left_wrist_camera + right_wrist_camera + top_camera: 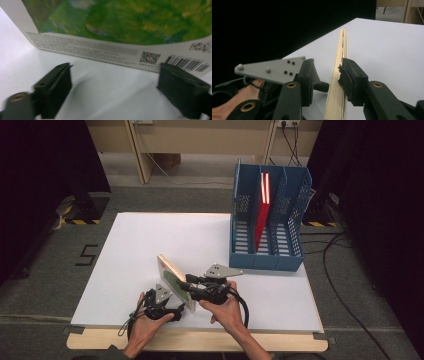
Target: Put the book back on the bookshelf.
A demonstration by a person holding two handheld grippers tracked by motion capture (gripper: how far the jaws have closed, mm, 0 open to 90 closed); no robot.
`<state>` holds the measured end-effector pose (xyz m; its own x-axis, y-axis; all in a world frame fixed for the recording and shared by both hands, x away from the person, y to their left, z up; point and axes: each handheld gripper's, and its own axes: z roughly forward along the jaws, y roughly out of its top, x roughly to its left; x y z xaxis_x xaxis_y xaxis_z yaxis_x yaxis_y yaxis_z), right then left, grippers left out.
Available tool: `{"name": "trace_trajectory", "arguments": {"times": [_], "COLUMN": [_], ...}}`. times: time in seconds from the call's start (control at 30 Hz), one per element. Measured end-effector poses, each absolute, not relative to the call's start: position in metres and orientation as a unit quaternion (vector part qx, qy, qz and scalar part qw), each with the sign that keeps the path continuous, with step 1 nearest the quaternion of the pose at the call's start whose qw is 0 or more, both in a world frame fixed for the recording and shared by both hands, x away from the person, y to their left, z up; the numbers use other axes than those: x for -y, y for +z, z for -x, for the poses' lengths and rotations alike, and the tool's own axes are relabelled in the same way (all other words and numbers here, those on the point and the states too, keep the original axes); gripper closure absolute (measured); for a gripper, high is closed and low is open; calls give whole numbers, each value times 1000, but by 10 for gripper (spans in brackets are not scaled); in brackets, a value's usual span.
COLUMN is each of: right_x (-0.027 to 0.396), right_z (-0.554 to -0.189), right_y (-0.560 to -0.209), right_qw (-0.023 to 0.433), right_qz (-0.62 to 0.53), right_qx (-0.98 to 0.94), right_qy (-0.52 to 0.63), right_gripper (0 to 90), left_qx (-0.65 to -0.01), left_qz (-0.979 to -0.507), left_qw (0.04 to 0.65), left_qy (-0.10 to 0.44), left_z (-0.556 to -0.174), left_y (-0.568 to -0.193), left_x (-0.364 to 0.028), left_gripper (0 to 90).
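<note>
Green-covered book (172,279) stands on edge between right gripper (329,77) jaws.

- Stands on edge near the front of the white table (150,240): a thin book (175,280), tilted, blocking the way between the two hands.
- Pinched across its page edge by the right gripper (332,80), with no gap on either side.
- Faces the left gripper (113,90), jaws spread wide, bare table between them up to the book's lower edge.
- Fills the right rear corner: a blue file rack (267,217), a red folder (262,210) upright in its middle slot, side slots free.
- Open tabletop across the left half and between book and rack.
</note>
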<state>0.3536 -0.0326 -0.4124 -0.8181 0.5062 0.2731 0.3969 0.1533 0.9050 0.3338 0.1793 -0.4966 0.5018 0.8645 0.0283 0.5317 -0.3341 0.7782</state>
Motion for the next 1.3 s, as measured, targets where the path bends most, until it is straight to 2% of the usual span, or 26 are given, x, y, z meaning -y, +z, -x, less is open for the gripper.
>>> {"name": "trace_trajectory", "arguments": {"times": [0.27, 0.4, 0.87, 1.3], "right_x": [22, 22, 24, 13], "right_z": [-343, -343, -339, -342], "right_y": [-409, -409, -409, -441], "right_qw": [78, 78, 102, 147], "right_qz": [-264, -261, -261, -260], "right_qx": [-782, -782, -784, -809], "right_qy": [559, 560, 554, 506], "right_gripper": [605, 584, 414, 436], "left_qx": [-467, -464, -467, -471], "left_qz": [-758, -757, -753, -749], "left_qw": [394, 396, 399, 400], "left_qy": [229, 235, 236, 239], "left_z": [-338, -338, -338, -340], "left_y": [-487, -485, -484, -484], "left_x": [-198, -198, -200, -207], "left_gripper": [148, 148, 148, 148]}}
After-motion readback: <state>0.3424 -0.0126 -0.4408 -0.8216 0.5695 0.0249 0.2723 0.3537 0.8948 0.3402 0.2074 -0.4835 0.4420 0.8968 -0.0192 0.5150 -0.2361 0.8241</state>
